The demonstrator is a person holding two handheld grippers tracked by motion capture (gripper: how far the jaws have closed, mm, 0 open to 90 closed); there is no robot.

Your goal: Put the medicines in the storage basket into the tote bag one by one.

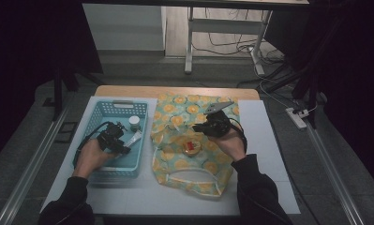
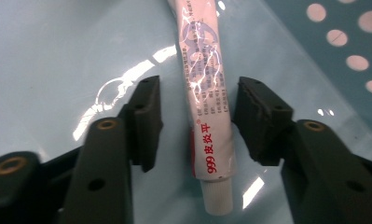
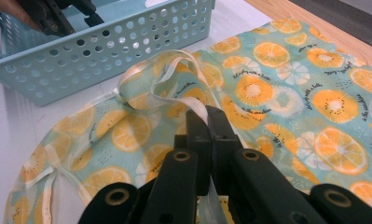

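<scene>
1. The ointment tube [image 2: 207, 107] lies flat on the floor of the blue basket [image 1: 93, 123]. In the left gripper view its long axis runs from 12 o'clock down to 6 o'clock, with a slight lean, and the white cap is at the 6 o'clock end, the end nearest to the camera.

2. The left gripper [image 2: 197, 121] stands over the tube with one jaw at 9 o'clock of it and one at 3 o'clock. The jaws are apart, and a narrow strip of basket floor shows on each side, so the pads do not press the tube yet.

3. This is the relation that matters: the closing line of the jaws goes across the tube, not along it. I judge that a further closing would meet the tube body near the red print, a little above the cap.

4. In the high view the left gripper [image 1: 110, 138] is inside the basket, and a small white jar [image 1: 134, 122] stands at about 1 o'clock from it, apart from the jaws.

5. The right gripper [image 3: 207, 135] has its jaws together, clamped on the pale edge band of the orange-print cloth bag [image 3: 277, 93], and it holds this edge up. The bag lies at 3 o'clock of the basket, just beside it.

6. The left hand is clearly the nearer one to the tube; the right hand is busy with the bag.
</scene>
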